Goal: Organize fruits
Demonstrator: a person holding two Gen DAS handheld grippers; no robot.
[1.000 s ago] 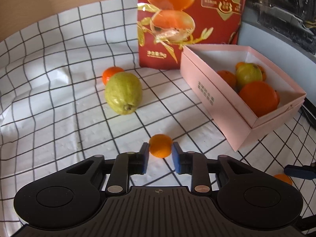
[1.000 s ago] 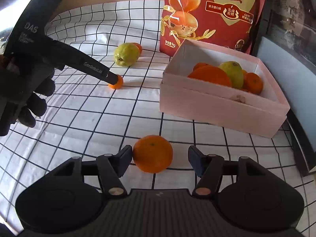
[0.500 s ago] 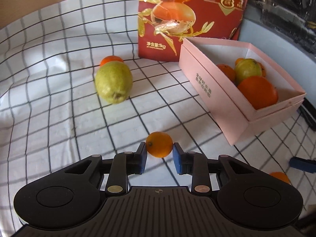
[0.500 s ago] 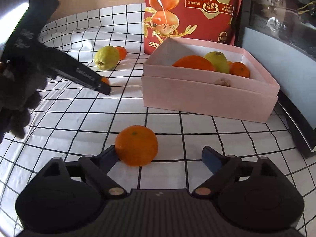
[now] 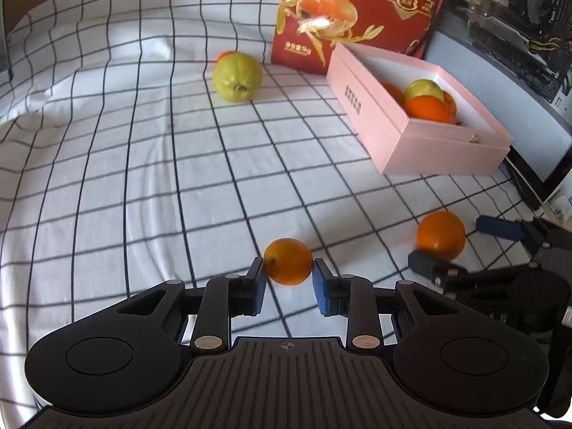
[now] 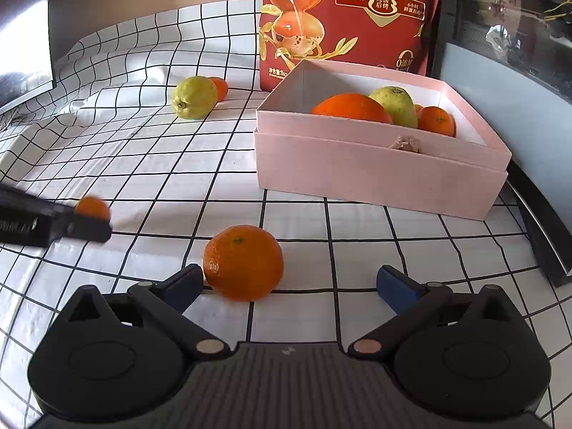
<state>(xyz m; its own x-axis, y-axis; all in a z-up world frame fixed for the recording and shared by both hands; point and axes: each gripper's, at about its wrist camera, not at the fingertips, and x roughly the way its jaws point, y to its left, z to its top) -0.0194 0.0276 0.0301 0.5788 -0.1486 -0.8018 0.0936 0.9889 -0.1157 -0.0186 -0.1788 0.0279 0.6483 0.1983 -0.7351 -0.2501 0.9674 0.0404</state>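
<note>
The left tool (image 5: 288, 276) has pulled back from the box (image 5: 443, 150), pads clamped on the kumquat (image 5: 288, 266), ready to carry, while the right tool (image 6: 286, 284) has spread wide around the mandarin (image 6: 243, 262).

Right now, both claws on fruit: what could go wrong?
1. The left claw pinches the small orange only at its fingertips; it may slip out on the way to the pink box.
2. The right claw is wide open with the larger orange against one finger; closing could roll it away.
3. The claws sit close together and could collide.
</note>
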